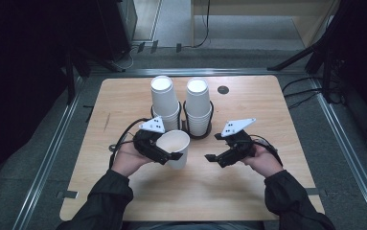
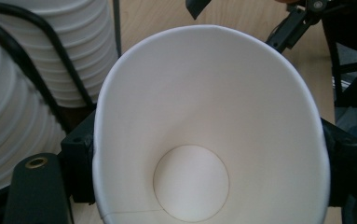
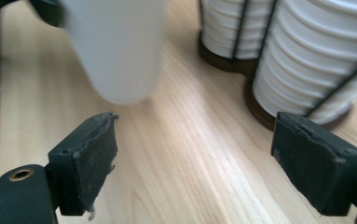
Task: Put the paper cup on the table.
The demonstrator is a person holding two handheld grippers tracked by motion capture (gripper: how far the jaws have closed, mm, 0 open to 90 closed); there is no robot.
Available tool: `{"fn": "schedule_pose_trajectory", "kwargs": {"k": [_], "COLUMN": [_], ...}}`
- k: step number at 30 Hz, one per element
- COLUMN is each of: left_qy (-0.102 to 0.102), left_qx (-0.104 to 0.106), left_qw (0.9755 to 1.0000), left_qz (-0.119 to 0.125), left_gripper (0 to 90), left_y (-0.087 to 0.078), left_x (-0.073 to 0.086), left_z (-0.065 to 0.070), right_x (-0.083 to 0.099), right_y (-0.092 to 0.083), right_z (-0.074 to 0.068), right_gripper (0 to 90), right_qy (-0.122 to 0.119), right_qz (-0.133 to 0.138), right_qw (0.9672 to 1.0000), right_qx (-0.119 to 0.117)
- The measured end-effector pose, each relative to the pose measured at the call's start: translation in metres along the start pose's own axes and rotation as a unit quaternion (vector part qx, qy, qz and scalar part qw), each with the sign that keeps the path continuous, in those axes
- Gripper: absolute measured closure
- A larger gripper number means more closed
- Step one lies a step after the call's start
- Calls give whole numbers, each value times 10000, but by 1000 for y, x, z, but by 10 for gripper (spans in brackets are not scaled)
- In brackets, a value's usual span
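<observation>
Nearest the high camera, two dark sleeves enter from the bottom edge, each hand carrying a gripper over the wooden table (image 1: 123,201). At centre left of that view the left gripper (image 1: 164,152) is clamped on a single paper cup (image 1: 176,146); the cup is tilted, mouth up toward the camera. From the left gripper view the cup's rim is squeezed into an oval, with a black jaw pressing on either side. At centre right the right gripper (image 1: 214,149) holds nothing; in the right gripper view its jaws stand wide apart over bare wood, and the cup's blurred base (image 3: 118,56) hangs in the upper left, ahead of them and apart.

Farther back, at upper centre, two wire holders carry the left stack of cups (image 1: 166,103) and the right stack of cups (image 1: 198,108).

By my reading, one cup is already free of the stacks and in hand just in front of them. What seems left is setting it down or passing it across to the free gripper.
</observation>
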State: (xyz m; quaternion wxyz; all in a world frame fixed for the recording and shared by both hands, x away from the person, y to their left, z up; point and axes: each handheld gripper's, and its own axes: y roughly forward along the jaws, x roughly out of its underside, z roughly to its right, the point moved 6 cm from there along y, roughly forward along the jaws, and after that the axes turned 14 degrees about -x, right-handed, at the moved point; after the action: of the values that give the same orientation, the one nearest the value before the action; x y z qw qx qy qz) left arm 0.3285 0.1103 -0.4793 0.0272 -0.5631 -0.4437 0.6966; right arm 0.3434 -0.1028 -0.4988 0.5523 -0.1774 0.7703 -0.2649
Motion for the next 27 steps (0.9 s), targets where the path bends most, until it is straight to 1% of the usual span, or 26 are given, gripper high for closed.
{"fn": "schedule_pose_trajectory", "kwargs": {"k": [2,4,6,7,10,12,14,16,17,19,20,24,27], "left_qy": [-64,-140,-216,-256,-335,-361,-428,-534,-574,-671,-705,-849,-988], "left_qx": [-139,-243,-274,-314,-404,-468,-548,-688,-742,-827,-895,-1013,-1135], "left_qw": [9999,9996,9994,9992,9986,9983,9976,9962,9955,9941,9933,9910,9883], "left_qz": [-10,-25,-14,10,16,7,20,92,129,202,209,194,230], "left_gripper": [176,171,171,171,171,171,170,168,168,168,169,166,166], "left_y": [-3,-6,-10,-12,-17,-20,-24,-28,-31,-36,-38,-45,-52], "left_x": [3,5,7,8,13,16,19,21,22,24,26,34,42], "left_z": [-5,-9,-12,-14,-19,-23,-27,-32,-34,-38,-41,-49,-56], "right_x": [1,1,0,0,0,1,2,2,2,2,2,1,0], "right_y": [-2,-3,-3,-3,-3,-2,-2,-2,-3,-2,-2,0,1], "right_z": [5,5,5,6,10,14,16,19,20,24,25,33,36], "right_gripper": [151,151,151,151,152,152,154,157,162,162,163,164,177], "right_qy": [124,138,188,211,135,114,122,98,99,86,111,160,226], "right_qz": [39,90,114,99,33,-20,-56,-82,-114,-87,-87,-104,-64], "right_qw": [9999,9998,9995,9994,9998,9999,9999,9999,9999,9999,9999,9998,9997], "right_qx": [-2,-92,-240,-265,-158,-101,-63,-26,-71,-55,-27,37,27]}}
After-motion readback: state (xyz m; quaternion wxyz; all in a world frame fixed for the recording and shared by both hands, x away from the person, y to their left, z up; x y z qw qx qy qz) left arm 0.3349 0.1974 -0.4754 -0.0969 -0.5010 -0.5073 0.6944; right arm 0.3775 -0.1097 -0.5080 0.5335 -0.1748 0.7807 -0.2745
